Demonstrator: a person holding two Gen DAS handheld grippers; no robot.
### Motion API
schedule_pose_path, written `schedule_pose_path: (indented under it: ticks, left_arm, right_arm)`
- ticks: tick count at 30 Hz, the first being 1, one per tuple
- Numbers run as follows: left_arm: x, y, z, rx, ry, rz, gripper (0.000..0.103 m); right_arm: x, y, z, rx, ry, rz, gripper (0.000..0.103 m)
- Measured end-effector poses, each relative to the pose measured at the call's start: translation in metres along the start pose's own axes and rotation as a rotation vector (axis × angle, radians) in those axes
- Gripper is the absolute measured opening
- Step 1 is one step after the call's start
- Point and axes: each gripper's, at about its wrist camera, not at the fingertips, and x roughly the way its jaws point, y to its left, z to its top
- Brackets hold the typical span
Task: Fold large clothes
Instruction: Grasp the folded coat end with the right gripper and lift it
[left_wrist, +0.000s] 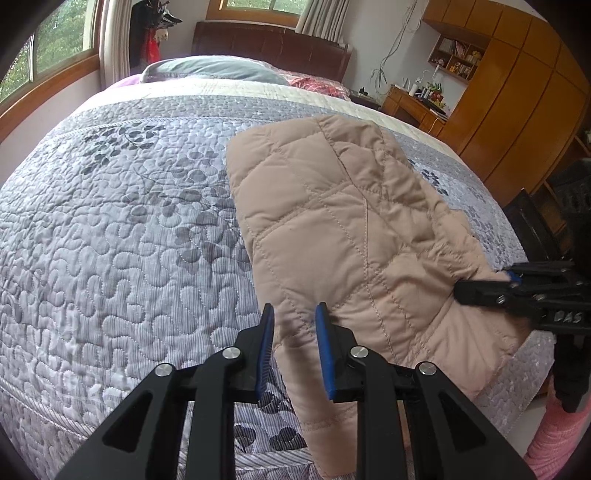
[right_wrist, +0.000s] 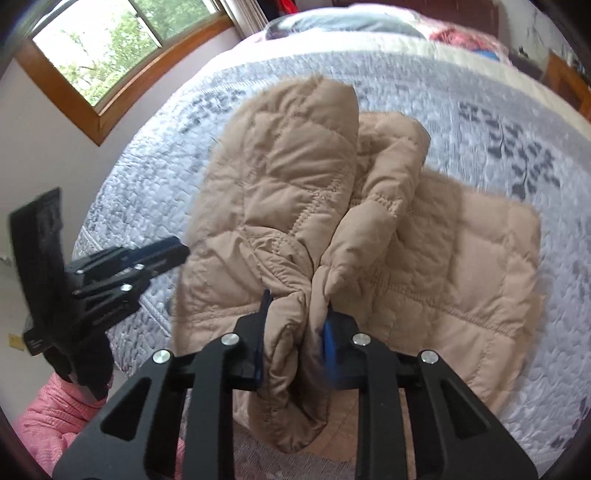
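Observation:
A beige quilted jacket (left_wrist: 343, 229) lies folded lengthwise on the grey patterned bedspread (left_wrist: 122, 229). My left gripper (left_wrist: 295, 314) is open, its blue pads either side of the jacket's near left edge, holding nothing. My right gripper (right_wrist: 295, 310) is shut on a bunched fold of the jacket (right_wrist: 288, 206) and holds it raised above the flat part (right_wrist: 461, 258). The right gripper also shows in the left wrist view (left_wrist: 480, 288) at the jacket's right edge. The left gripper shows in the right wrist view (right_wrist: 162, 254), left of the jacket.
The bed's near edge runs along the bottom of the left wrist view. Pillows (left_wrist: 214, 70) and a dark headboard (left_wrist: 269, 40) are at the far end. A wooden wardrobe (left_wrist: 517, 92) and a desk (left_wrist: 413, 103) stand at the right. A window (right_wrist: 110, 40) is at the left.

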Motion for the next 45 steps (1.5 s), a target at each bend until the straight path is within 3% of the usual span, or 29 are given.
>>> schedule_pose_path:
  ticks: [8,18,27,35,43,45]
  left_arm:
    - [-0.016,-0.016,0.004,0.046,-0.042,-0.037,0.022]
    - [-0.01,-0.057,0.007,0.148,-0.053,-0.061,0.022]
    - [0.012,-0.089,0.004,0.24,-0.021,-0.081,0.024]
    - [0.035,-0.106,-0.004,0.294,0.003,-0.084,0.025]
    - [0.057,-0.103,-0.012,0.271,0.01,-0.092,0.025]
    - [0.054,-0.1,-0.011,0.256,0.009,-0.103,0.025]
  right_arm:
    - [-0.055,0.006,-0.01,-0.04,-0.116,-0.025,0.021]
    - [-0.083,-0.04,-0.046,0.06,-0.164,-0.066,0.021]
    - [-0.066,-0.092,-0.09,0.187,-0.142,-0.052,0.021]
    - [-0.026,-0.136,-0.129,0.309,-0.121,0.059,0.023]
    - [-0.01,-0.146,-0.134,0.323,-0.114,0.067,0.025]
    - [-0.016,-0.142,-0.13,0.307,-0.113,0.048,0.031]
